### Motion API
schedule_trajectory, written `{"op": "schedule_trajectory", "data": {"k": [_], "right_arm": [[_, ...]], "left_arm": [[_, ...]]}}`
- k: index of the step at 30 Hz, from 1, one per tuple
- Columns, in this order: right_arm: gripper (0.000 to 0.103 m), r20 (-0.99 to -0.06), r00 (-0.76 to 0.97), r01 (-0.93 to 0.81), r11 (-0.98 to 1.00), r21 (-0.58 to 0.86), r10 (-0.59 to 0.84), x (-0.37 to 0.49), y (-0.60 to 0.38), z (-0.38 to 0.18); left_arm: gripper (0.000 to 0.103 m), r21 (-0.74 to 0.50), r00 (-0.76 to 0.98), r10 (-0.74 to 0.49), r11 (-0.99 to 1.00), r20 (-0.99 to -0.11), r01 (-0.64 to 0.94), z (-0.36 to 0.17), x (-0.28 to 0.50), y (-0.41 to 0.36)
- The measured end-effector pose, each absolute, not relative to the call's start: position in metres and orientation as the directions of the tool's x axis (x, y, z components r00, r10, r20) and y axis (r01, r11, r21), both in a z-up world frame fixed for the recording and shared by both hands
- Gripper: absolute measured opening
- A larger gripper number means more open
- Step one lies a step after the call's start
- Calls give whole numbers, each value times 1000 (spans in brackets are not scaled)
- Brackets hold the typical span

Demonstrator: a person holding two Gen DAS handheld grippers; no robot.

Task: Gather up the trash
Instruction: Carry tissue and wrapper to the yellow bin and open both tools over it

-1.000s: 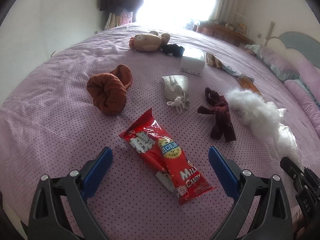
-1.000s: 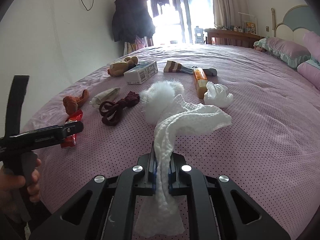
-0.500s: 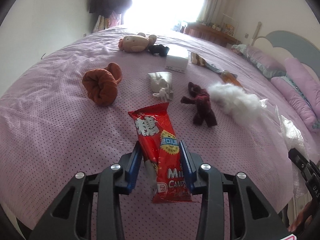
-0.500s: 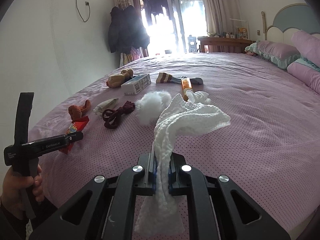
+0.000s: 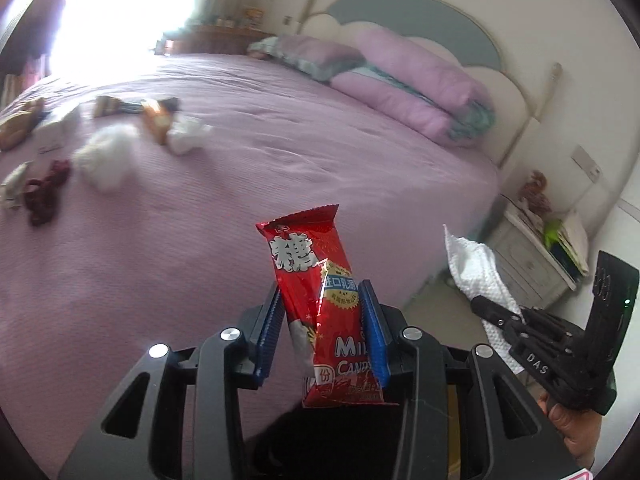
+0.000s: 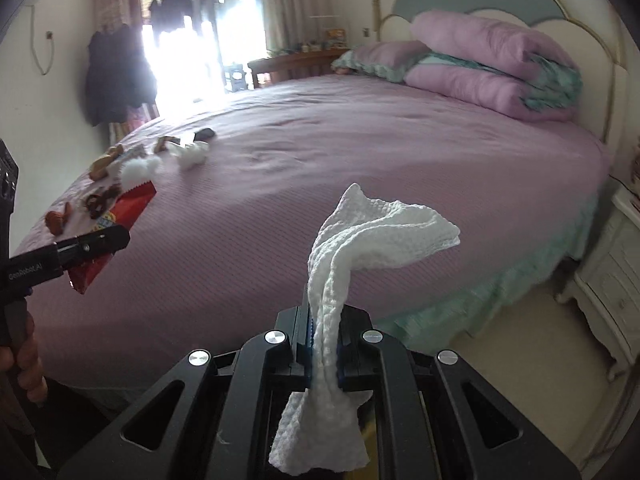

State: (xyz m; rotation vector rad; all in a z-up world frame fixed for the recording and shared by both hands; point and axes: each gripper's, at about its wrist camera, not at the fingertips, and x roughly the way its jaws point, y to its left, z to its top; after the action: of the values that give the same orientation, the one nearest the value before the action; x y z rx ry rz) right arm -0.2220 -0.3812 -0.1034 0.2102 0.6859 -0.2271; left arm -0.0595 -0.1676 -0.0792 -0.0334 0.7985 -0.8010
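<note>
My left gripper (image 5: 322, 312) is shut on a red candy wrapper (image 5: 316, 280) and holds it upright in the air past the bed's edge. It also shows at the left of the right wrist view (image 6: 116, 216). My right gripper (image 6: 323, 334) is shut on a white paper towel (image 6: 360, 236), lifted above the bed's corner. The towel also shows in the left wrist view (image 5: 476, 268). A crumpled white tissue (image 5: 186, 138) and an orange wrapper (image 5: 156, 120) lie on the purple bed (image 5: 280, 148).
On the bed's far left lie a white fluffy piece (image 5: 106, 158), dark red socks (image 5: 44, 192), a white box (image 5: 54, 130) and a plush toy (image 5: 18, 124). Pillows (image 6: 480, 64) sit by the headboard. A white nightstand (image 6: 608, 276) stands at the right, beside bare floor (image 6: 520, 340).
Both grippers have lifted and swung right, away from the cluttered part of the bed toward its corner and the floor. The candy wrapper now hangs clear of the bedspread.
</note>
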Motion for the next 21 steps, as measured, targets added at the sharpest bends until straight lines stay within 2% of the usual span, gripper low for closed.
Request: {"op": "schedule_trajectory", "data": {"k": [7,17,18,20,21], "right_arm": [[8,-778,585,504,854,126,-230,-292,-423,-160],[11,-887,440,646,736,204,-140,-350,-429,-217],[16,-891,437,651,727,219,-124,-352,-432,-222],[73,-909,401,670,713,204,-116,-356,-434,-228],[76,-909,394,680,708,189,-137,-357,-436,-229]], "left_arm": [[39,-327,178,-706,516,-685,792,-106,-112,-258],[39,-320,-71,-602,318,-795,893,-163,-179,-338],[39,-321,-86,-586,311,-806,895,-169,-182,-344],[39,-319,-109,-559,292,-822,902,-180,-189,-353],[39,-314,-116,-545,285,-830,906,-185,-191,-358]]}}
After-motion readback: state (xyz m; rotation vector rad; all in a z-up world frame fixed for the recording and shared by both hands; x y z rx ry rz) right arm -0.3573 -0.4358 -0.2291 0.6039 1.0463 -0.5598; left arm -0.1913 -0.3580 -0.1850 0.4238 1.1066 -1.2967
